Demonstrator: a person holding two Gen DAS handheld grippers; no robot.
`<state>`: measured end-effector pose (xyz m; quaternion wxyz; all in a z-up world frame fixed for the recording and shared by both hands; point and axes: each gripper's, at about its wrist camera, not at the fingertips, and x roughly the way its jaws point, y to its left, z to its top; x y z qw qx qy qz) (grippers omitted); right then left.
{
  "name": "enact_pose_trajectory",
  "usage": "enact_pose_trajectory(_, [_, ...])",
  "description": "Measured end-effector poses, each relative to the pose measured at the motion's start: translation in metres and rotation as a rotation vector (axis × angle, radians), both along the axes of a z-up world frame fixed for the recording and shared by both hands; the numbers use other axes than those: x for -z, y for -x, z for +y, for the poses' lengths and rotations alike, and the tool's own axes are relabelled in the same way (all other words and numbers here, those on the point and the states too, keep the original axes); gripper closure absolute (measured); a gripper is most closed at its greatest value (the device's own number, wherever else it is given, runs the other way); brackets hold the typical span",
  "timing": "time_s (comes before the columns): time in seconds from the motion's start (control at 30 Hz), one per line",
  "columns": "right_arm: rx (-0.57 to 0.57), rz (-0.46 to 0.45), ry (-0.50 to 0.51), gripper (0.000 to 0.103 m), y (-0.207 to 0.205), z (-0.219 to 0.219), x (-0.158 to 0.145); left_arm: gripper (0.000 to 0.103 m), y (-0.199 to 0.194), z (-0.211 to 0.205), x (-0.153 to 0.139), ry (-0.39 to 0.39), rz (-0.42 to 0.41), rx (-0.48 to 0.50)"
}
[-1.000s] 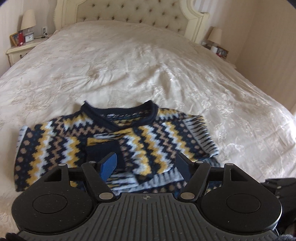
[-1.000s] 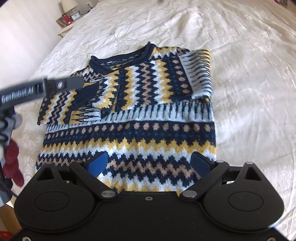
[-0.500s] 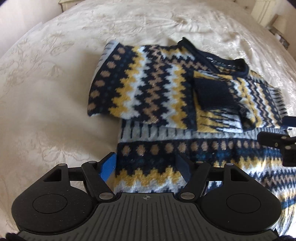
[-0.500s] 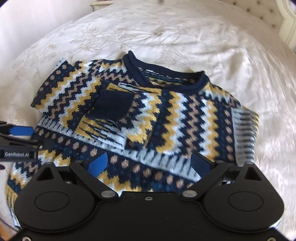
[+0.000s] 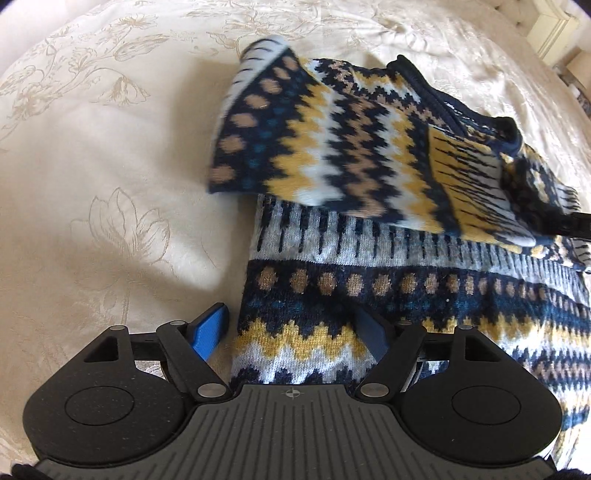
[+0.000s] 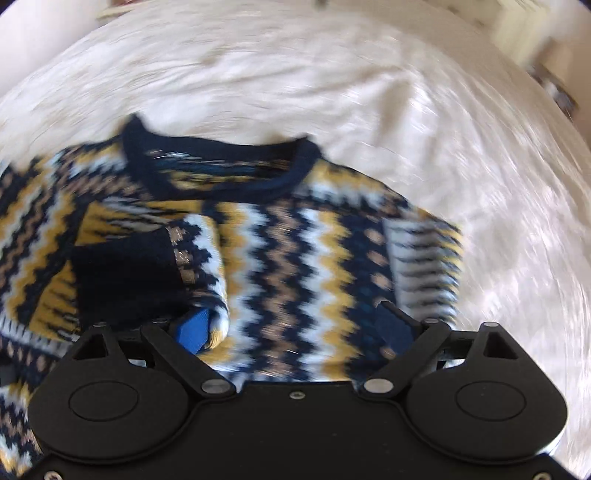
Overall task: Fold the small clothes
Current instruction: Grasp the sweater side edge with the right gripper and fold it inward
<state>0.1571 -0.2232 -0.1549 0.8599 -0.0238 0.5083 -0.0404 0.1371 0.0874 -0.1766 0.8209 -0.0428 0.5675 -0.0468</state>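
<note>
A small knitted sweater [image 5: 369, 266] in navy, yellow, white and tan zigzags lies flat on a cream bedspread [image 5: 110, 184], both sleeves folded in across the chest. My left gripper [image 5: 291, 332] is open, low over the sweater's left side edge, jaws straddling that edge. My right gripper [image 6: 295, 328] is open, close above the chest of the sweater [image 6: 295, 258], its left finger by the folded navy cuff [image 6: 125, 277]. The navy collar [image 6: 221, 177] lies just beyond. The right wrist view is motion-blurred.
The embroidered bedspread [image 6: 406, 92] spreads out on all sides of the sweater. A cream headboard corner [image 5: 546, 29] shows at the far right in the left wrist view. A dark bar, part of the other gripper [image 5: 576, 225], enters at that view's right edge.
Both grippers have come down and closer to the sweater. The left one moved from above the collar end to the sweater's left side edge. The right one moved up from the hem to the chest.
</note>
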Motion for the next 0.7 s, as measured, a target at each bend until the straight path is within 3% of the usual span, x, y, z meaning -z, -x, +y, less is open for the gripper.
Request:
enact_pose_trajectory(0.1, [0.058, 0.011, -0.043, 0.014, 0.009, -0.023, -0.001, 0.024, -0.001, -0.002, 0.001, -0.001, 0.000, 0.004])
enact_pose_trajectory(0.4, [0.051, -0.011, -0.223, 0.015, 0.017, -0.041, 0.001, 0.023, -0.003, -0.006, 0.001, -0.008, 0.009, 0.001])
enact_pose_trajectory(0.7, [0.125, -0.034, -0.296, 0.015, 0.004, -0.073, 0.009, 0.023, -0.004, -0.005, 0.002, -0.006, 0.014, 0.000])
